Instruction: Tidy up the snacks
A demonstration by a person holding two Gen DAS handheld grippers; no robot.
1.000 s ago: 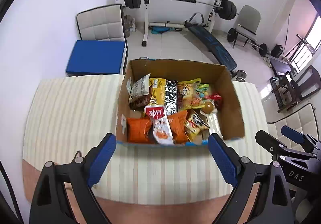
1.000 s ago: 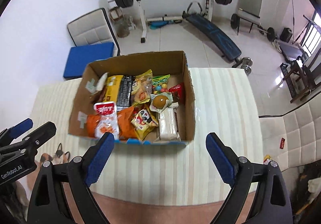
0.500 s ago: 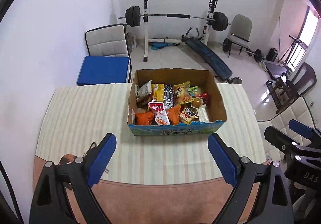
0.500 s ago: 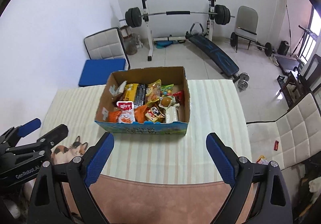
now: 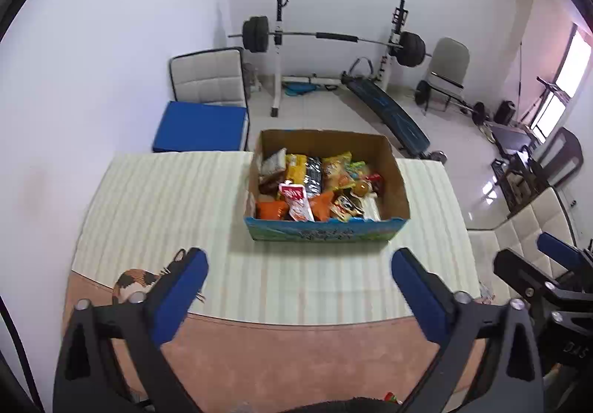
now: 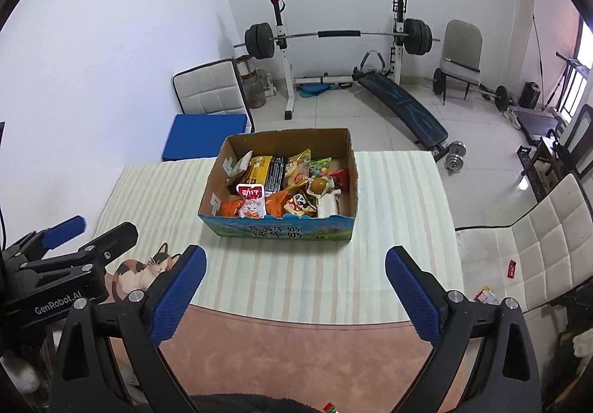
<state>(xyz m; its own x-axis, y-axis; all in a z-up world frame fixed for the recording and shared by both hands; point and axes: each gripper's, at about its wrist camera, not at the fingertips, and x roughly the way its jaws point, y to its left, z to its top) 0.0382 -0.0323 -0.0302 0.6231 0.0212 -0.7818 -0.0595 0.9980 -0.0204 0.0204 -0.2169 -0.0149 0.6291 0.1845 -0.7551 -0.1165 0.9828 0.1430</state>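
A cardboard box with a blue-green printed front stands on the striped tablecloth; it also shows in the right wrist view. It is packed with several snack packets, among them orange bags, a white and red pouch and a yellow pack. My left gripper is open and empty, held well back from the box near the table's front edge. My right gripper is open and empty at the same distance. Each gripper shows at the side of the other's view.
The table has a striped cloth and a bare brown front strip. A cat picture lies at the front left. Beyond the table are a blue mat, a barbell rack, a sit-up bench and padded chairs.
Both grippers have pulled back and up from the box, which now looks smaller and farther away. More of the table and the room shows. Both stay open.
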